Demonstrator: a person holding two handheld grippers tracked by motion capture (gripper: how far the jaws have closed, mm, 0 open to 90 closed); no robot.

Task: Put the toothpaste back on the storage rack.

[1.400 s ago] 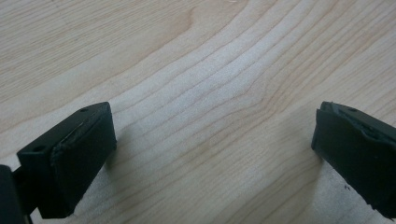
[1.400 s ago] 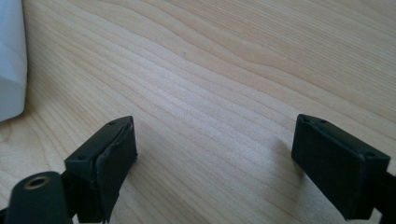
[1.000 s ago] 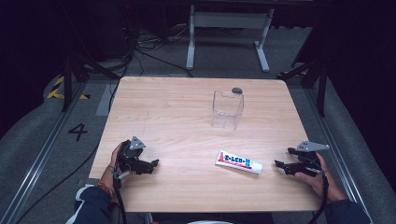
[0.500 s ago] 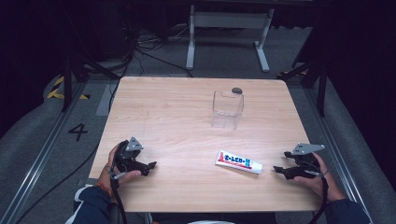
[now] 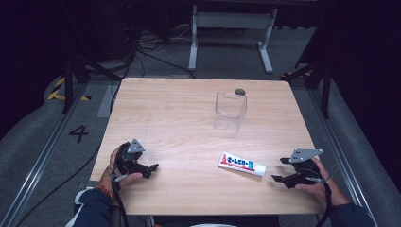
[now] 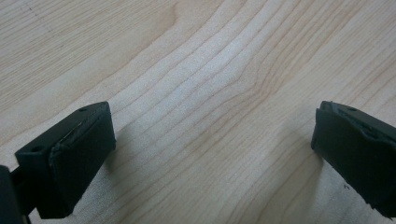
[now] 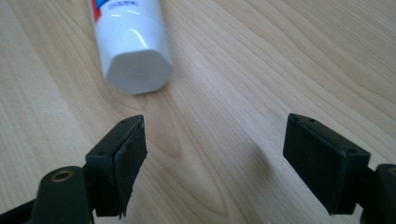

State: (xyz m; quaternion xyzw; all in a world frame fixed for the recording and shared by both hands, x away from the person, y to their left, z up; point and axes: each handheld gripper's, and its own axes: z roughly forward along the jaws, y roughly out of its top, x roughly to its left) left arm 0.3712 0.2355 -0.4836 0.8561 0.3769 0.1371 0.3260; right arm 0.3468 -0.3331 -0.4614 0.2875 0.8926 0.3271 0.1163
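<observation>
A white toothpaste tube (image 5: 241, 164) with red and blue print lies flat on the wooden table (image 5: 179, 109), near its front right. In the right gripper view its flat white end (image 7: 130, 42) lies just ahead of my left jaw. My right gripper (image 5: 279, 170) (image 7: 219, 156) sits to the right of the tube, pointing at it. It is open with nothing between its jaws, which have just been closing a little. At the front left, my left gripper (image 5: 151, 168) (image 6: 215, 149) rests open over bare wood.
A clear plastic container (image 5: 230, 111) stands upright past the table's middle, with a small dark object (image 5: 239, 91) just behind it. The table's right edge runs close to my right hand. Beyond the table are cables and a metal stand on the floor.
My right gripper has shifted slightly toward the table's near edge, its jaws a bit narrower. The left gripper and the tube have stayed where they were.
</observation>
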